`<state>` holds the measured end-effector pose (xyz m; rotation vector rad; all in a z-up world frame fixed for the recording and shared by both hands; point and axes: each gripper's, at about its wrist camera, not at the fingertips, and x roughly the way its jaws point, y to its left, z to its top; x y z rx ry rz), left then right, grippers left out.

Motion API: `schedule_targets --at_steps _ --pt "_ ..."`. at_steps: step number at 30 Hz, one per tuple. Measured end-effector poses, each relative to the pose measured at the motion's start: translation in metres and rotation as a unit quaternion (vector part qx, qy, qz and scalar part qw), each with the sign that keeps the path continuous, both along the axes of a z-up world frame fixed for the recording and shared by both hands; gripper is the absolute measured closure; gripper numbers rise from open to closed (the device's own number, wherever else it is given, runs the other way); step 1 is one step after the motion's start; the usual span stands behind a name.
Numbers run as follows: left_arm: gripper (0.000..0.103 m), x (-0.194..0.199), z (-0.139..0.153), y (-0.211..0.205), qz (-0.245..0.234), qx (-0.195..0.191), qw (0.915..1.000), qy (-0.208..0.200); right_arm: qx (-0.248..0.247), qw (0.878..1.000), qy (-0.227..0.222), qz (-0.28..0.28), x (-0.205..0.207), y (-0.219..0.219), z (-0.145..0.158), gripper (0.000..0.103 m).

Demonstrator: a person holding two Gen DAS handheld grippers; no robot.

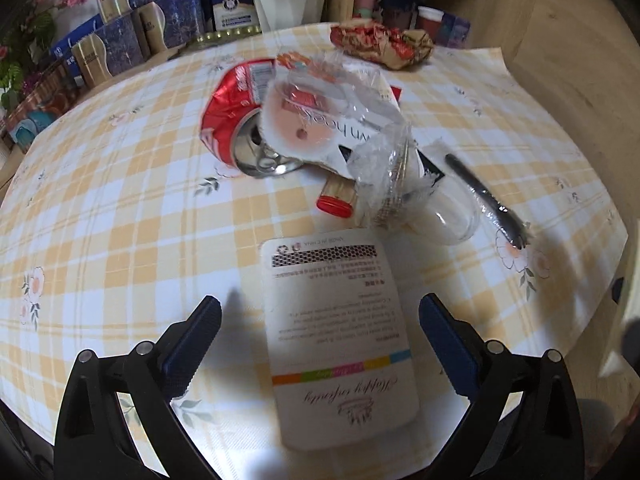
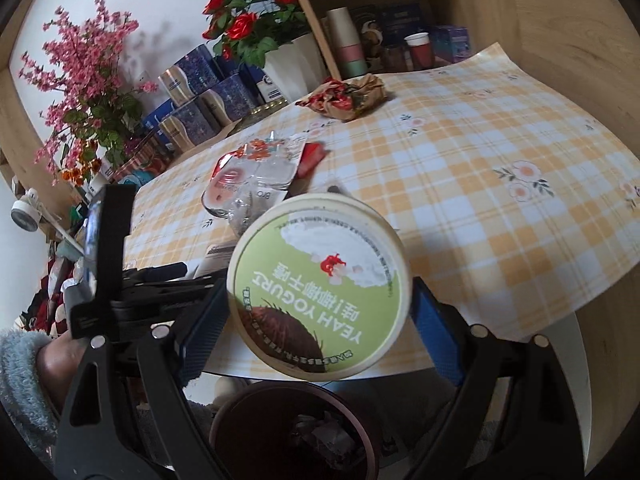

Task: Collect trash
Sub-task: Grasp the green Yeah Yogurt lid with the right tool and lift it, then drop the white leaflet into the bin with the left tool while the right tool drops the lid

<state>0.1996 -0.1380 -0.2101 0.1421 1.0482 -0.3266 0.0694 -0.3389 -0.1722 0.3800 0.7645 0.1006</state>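
Note:
My left gripper (image 1: 320, 312) is open, its fingers on either side of a white printed card (image 1: 340, 336) lying flat on the checked tablecloth. Beyond the card lie a crushed red can (image 1: 232, 120), crumpled clear plastic packaging (image 1: 340, 120), a red-capped small tube (image 1: 336, 200) and a black pen (image 1: 484, 196). My right gripper (image 2: 316, 308) is shut on a green-lidded yogurt tub (image 2: 320, 284), held beyond the table edge above a dark round bin (image 2: 296, 432) with trash in it. The same pile of trash (image 2: 256, 176) lies on the table behind the tub.
A crumpled red and brown paper wrapper (image 1: 380, 42) lies at the far side of the table (image 1: 120, 200). Blue and gold boxes (image 1: 116, 32), flowers (image 2: 248, 28) in a white pot and paper cups (image 2: 348, 40) stand at the back. A wooden wall (image 1: 568, 60) bounds the right.

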Motion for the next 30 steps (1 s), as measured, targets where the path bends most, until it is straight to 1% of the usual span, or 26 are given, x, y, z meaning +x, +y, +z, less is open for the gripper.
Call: schedule_targets --at_steps 3,6,7,10,11,12,13,15,16,21,24,30 --pt "0.006 0.002 -0.004 -0.003 0.001 0.023 0.9997 -0.002 0.006 1.0 0.002 -0.005 -0.003 -0.005 -0.002 0.016" --pt "0.007 0.005 -0.006 0.004 0.01 0.014 0.9998 0.008 0.005 1.0 0.005 -0.005 -0.004 -0.005 -0.003 0.016" --pt "0.007 0.004 -0.006 0.006 0.01 0.015 0.9998 0.006 0.005 1.0 0.006 -0.005 -0.004 -0.005 -0.003 0.016" --pt "0.017 0.0 -0.005 0.011 -0.001 0.023 0.9997 -0.001 0.005 1.0 0.009 -0.002 -0.004 -0.004 -0.004 0.016" --pt "0.023 0.0 -0.003 0.013 -0.003 0.021 0.9998 -0.001 0.005 1.0 0.01 -0.001 -0.005 -0.003 -0.004 0.016" --pt "0.032 -0.001 -0.001 0.018 -0.002 0.019 0.9998 -0.001 0.005 1.0 0.011 -0.001 -0.004 -0.002 -0.005 0.016" --pt "0.033 -0.002 0.0 0.022 -0.004 0.012 0.9999 0.004 0.006 1.0 0.012 0.0 -0.004 -0.001 -0.005 0.016" --pt "0.036 -0.003 0.003 0.032 -0.01 -0.023 0.9995 0.021 0.008 1.0 0.014 0.002 -0.005 0.003 -0.004 0.016" --pt "0.036 -0.005 0.005 0.039 -0.015 -0.042 0.9985 0.032 0.007 1.0 0.013 0.004 -0.006 0.004 -0.004 0.016" --pt "0.037 -0.021 0.014 0.063 -0.023 -0.064 0.9971 0.033 0.006 1.0 0.014 0.016 -0.008 0.014 -0.001 0.016" --pt "0.037 -0.031 0.022 0.078 -0.022 -0.084 0.9958 0.029 0.005 1.0 0.013 0.022 -0.01 0.02 0.001 0.016" --pt "0.037 -0.048 0.032 0.088 -0.035 -0.082 0.9959 0.015 0.002 0.999 0.017 0.03 -0.011 0.029 0.002 0.016"
